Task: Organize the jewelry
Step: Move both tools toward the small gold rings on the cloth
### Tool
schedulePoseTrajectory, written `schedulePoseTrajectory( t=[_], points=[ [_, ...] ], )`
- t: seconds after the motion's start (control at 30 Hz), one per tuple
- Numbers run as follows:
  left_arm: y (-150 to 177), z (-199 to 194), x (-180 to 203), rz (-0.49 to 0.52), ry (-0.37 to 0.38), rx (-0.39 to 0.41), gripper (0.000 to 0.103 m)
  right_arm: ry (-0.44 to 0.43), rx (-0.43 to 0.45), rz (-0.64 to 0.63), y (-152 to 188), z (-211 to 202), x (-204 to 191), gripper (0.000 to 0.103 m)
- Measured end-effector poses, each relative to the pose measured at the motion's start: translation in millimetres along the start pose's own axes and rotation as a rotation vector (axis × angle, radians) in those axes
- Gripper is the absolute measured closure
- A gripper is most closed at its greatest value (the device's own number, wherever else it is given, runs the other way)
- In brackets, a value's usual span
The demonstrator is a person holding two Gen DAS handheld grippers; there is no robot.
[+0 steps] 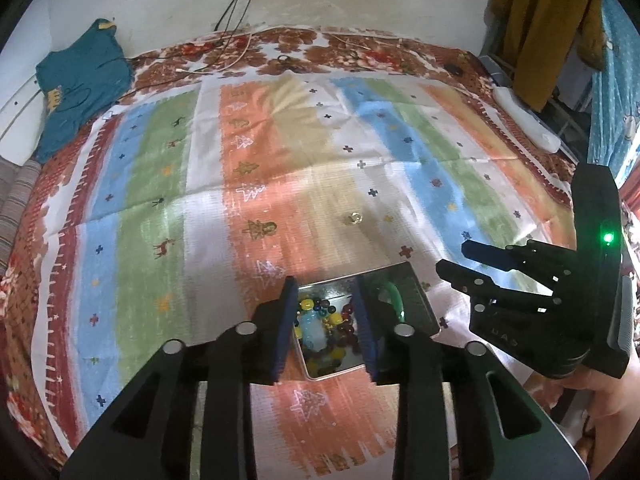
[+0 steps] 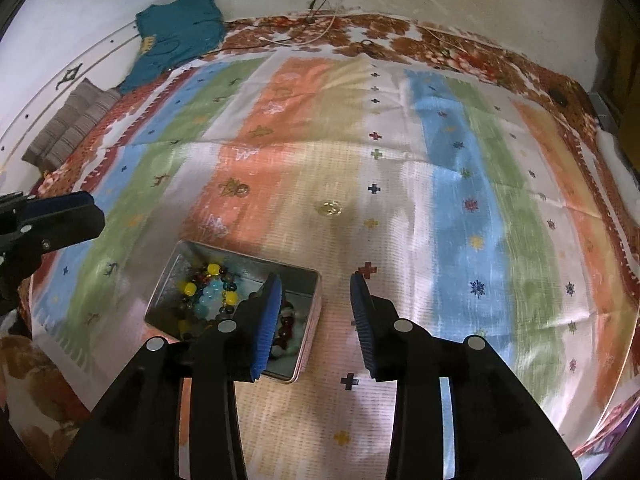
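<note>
Left wrist view: the left gripper [image 1: 326, 326] hangs over the metal tin [image 1: 416, 300] with its jaws partly apart and nothing between the pads. Inside the tin lie beaded bracelets [image 1: 320, 320] in yellow, pale blue and dark red, with a green bangle [image 1: 394, 294] at one side. In the right wrist view the right gripper [image 2: 316, 326] stands just beside the tin's rim, jaws likewise parted and empty. A small gold ring [image 2: 331, 208] lies alone on the striped cloth [image 2: 452, 184], well apart from the tin. The cloth is bare on all sides; a teal garment [image 2: 180, 36] and cables [image 1: 236, 0] sit at the far edge by the wall.
</note>
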State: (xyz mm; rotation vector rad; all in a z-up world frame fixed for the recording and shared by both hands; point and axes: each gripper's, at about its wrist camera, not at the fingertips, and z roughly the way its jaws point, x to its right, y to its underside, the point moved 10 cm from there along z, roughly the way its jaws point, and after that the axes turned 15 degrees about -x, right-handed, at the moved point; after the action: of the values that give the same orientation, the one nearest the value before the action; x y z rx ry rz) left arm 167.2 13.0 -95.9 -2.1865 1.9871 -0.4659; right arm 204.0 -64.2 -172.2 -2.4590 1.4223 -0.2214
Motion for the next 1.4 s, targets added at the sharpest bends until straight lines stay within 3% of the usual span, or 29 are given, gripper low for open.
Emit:
schedulePoseTrajectory(
  t=[0.23, 0.53, 1.4],
  points=[
    [-8, 6, -18, -0.054, -0.017, -0.003, 0.060, 0.003, -0.020, 0.007, -5, 8, 2, 0.054],
    [-21, 30, -45, -0.131, -0.054, -0.056, 0.057, -0.010, -0.035, 0.035, -20, 19, 8, 0.052],
    [-56, 71, -54, -0.131, -0.095, -0.127, 0.057, -0.003, -0.104, 0.020, -50, 55, 6, 0.052]
  ],
)
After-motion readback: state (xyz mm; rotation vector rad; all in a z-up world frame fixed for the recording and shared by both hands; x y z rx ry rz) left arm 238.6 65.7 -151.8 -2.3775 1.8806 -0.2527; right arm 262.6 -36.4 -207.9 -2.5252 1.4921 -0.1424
